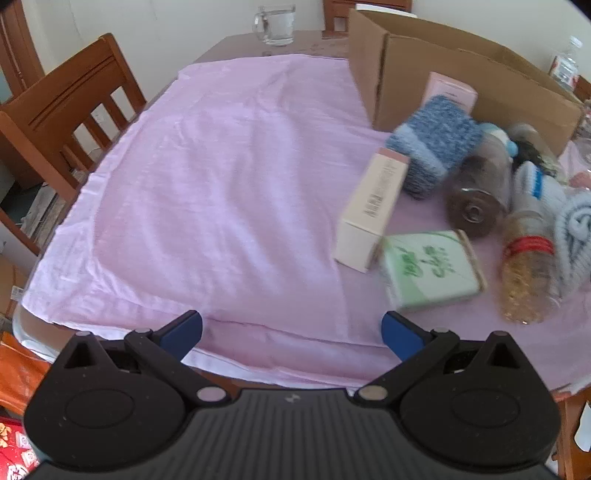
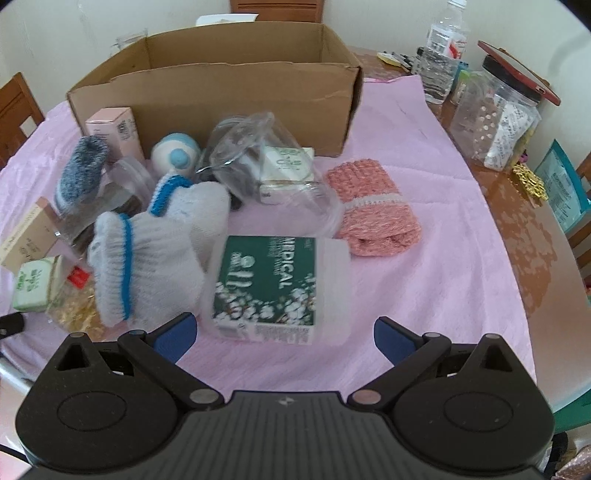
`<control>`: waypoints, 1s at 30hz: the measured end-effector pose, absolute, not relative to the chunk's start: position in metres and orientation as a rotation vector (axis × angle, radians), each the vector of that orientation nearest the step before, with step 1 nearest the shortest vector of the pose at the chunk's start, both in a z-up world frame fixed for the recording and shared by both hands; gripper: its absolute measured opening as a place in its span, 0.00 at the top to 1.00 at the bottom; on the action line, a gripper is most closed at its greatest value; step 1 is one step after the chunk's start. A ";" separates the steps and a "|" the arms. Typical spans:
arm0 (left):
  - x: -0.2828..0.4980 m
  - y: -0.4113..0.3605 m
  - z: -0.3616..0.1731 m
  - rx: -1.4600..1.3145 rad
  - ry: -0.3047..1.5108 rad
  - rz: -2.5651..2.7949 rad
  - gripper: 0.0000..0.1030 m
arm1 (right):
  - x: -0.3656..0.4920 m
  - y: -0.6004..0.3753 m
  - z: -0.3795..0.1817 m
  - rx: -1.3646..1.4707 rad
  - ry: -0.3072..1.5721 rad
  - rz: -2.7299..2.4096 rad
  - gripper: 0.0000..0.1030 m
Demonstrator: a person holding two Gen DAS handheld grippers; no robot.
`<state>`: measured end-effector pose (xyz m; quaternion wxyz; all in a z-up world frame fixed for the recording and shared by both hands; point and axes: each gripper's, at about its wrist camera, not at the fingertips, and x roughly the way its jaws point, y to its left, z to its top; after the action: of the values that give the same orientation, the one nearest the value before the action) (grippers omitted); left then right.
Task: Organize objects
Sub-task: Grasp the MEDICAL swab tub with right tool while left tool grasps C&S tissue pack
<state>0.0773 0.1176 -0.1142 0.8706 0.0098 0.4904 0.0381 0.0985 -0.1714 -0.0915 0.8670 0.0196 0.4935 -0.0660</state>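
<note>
A pile of objects lies on a pink cloth [image 1: 221, 184] in front of an open cardboard box [image 2: 221, 92]. In the right wrist view I see a green medical cotton pack [image 2: 269, 288], white gloves with blue cuffs [image 2: 155, 251], a pink knitted cloth [image 2: 373, 210], a clear plastic jar [image 2: 266, 162] and a blue sock [image 2: 81, 170]. My right gripper [image 2: 284, 332] is open and empty just before the cotton pack. In the left wrist view a cream carton [image 1: 373, 206], a green tin [image 1: 432, 273] and a blue sock [image 1: 432, 144] lie at right. My left gripper [image 1: 291, 332] is open and empty.
A wooden chair [image 1: 74, 110] stands left of the table. A glass mug [image 1: 275, 24] sits at the far edge. Water bottles [image 2: 439, 55] and a red-lidded jar [image 2: 506, 110] stand on bare table at right, beside a teal packet [image 2: 561, 188].
</note>
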 end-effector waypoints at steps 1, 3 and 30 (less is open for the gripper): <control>0.078 0.119 -0.114 0.027 1.025 0.081 0.00 | 0.099 -0.174 -0.092 0.047 1.040 -0.141 0.00; 0.081 0.121 -0.114 0.036 1.027 0.073 0.00 | 0.100 -0.180 -0.092 0.060 1.055 -0.151 0.00; 0.109 0.075 -0.103 -0.174 1.067 -0.067 0.01 | 0.117 -0.207 -0.116 -0.056 1.118 0.054 0.00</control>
<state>0.1094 0.0755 -0.1033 0.8569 -0.0829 0.5077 -0.0317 0.1168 -0.2071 -0.1159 0.8472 -0.0266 0.5300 0.0257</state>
